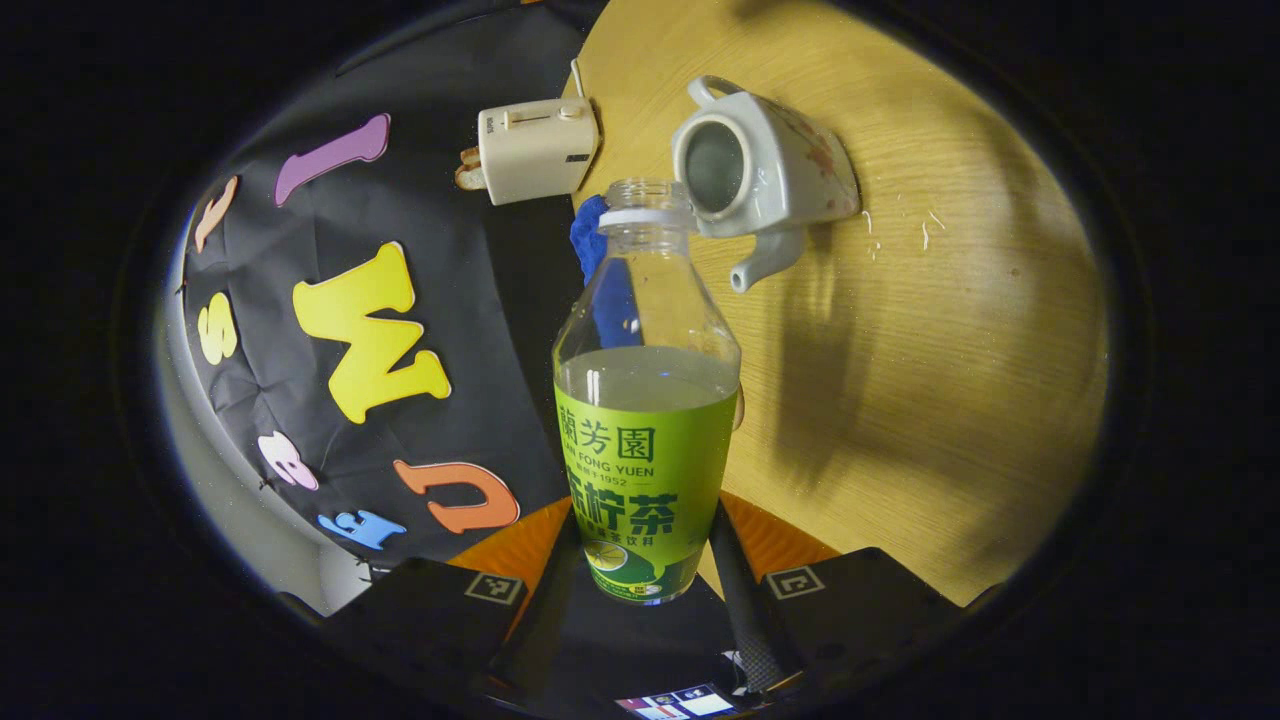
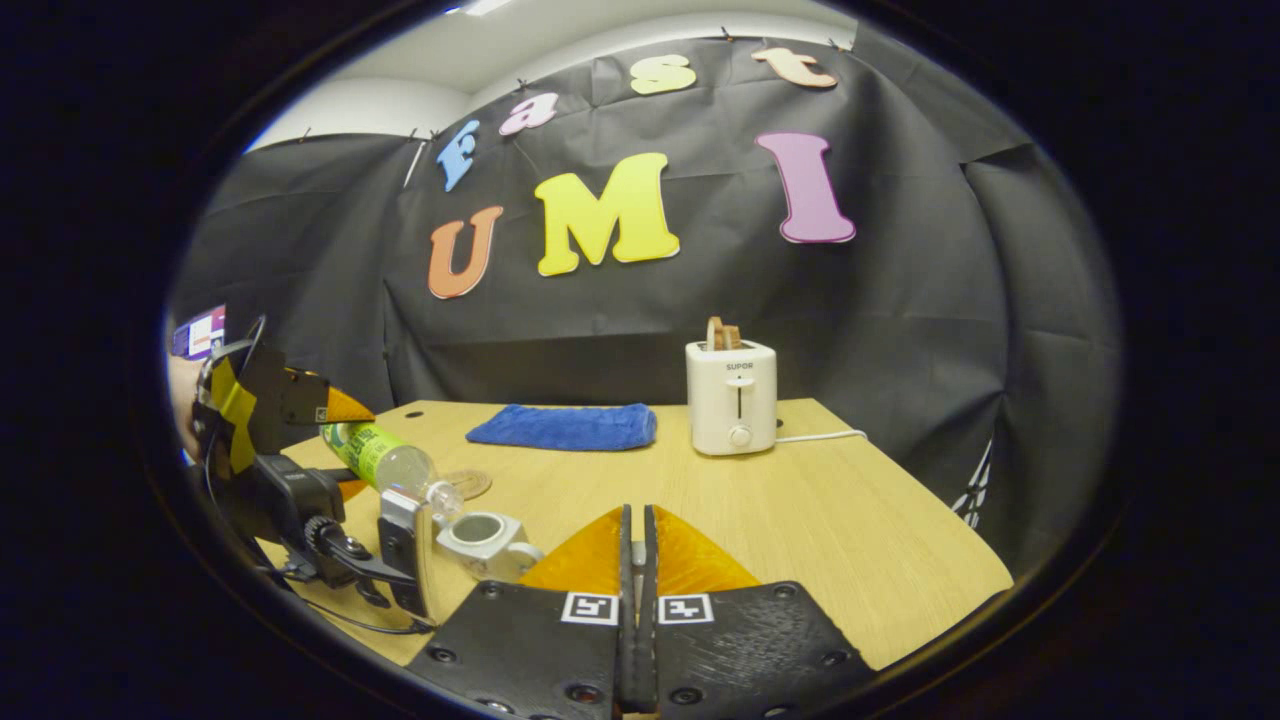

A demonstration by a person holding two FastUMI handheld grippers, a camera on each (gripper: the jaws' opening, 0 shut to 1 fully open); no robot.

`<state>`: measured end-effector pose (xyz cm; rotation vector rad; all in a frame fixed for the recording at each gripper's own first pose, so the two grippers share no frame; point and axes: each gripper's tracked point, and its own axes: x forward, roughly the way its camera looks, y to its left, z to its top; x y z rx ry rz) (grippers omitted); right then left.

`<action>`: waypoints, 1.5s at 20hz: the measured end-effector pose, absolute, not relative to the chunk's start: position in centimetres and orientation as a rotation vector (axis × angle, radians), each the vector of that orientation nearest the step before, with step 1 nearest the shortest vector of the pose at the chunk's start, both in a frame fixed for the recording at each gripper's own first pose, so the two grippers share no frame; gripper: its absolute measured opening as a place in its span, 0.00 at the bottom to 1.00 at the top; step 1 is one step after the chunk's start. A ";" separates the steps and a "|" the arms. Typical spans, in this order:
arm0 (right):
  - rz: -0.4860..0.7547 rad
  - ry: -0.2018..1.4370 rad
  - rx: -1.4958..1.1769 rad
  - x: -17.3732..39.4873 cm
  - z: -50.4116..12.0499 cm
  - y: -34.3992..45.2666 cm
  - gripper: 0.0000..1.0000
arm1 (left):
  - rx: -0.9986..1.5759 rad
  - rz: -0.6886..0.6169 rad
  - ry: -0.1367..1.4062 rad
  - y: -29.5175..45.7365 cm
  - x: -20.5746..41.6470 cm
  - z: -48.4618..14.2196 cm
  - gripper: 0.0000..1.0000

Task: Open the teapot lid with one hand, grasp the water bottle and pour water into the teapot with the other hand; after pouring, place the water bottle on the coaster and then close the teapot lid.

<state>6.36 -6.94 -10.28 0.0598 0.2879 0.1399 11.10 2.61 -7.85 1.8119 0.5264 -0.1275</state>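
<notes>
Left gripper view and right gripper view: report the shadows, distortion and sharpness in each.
Left gripper view: the water bottle in the left claw is sharp, a broad soft shadow lies on the table beside the teapot, and the fisheye curves the table edge. Right gripper view: even light, the toaster crisp, the wall bowed, the right claw slightly soft.

I see a light wooden table [image 2: 800,520] filling the lower middle of the right gripper view and the right half of the left gripper view. On it, toward the back edge, lies a folded blue cloth [image 2: 563,426], with a white toaster [image 2: 731,396] standing just right of it, its cord trailing right. Lower left, a round coaster [image 2: 468,484] lies flat, and near it stands the white teapot [image 2: 488,542], its top open.
</notes>
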 end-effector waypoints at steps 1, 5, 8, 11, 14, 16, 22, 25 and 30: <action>0.140 0.287 0.062 6.4 -10.2 -7.0 0.00 | 1.827 -0.124 0.528 2.6 11.0 -7.7 0.73; 0.144 0.279 0.060 6.4 -9.9 -7.0 0.00 | 1.907 -0.102 0.519 2.5 11.7 -6.5 0.73; 0.141 0.281 0.062 6.3 -10.0 -7.2 0.00 | 1.956 -0.091 0.497 2.1 12.0 -5.7 0.73; 0.139 0.280 0.067 6.2 -9.9 -7.4 0.00 | 1.997 -0.071 0.481 1.8 12.3 -4.7 0.73; 0.139 0.273 0.066 6.1 -9.7 -7.5 0.00 | 2.039 -0.061 0.465 1.3 12.1 -4.3 0.73; 0.142 0.271 0.069 6.0 -9.6 -7.5 0.00 | 2.065 -0.055 0.450 1.1 12.2 -3.9 0.73; 0.147 0.274 0.090 5.9 -9.7 -7.7 0.00 | 2.120 -0.044 0.447 0.6 12.1 -3.3 0.73; 0.146 0.275 0.098 5.9 -9.6 -7.9 0.00 | 2.157 -0.035 0.429 0.1 12.1 -2.9 0.73; 0.145 0.275 0.102 5.7 -9.8 -8.1 0.00 | 2.218 -0.003 0.395 -0.2 12.0 -2.2 0.73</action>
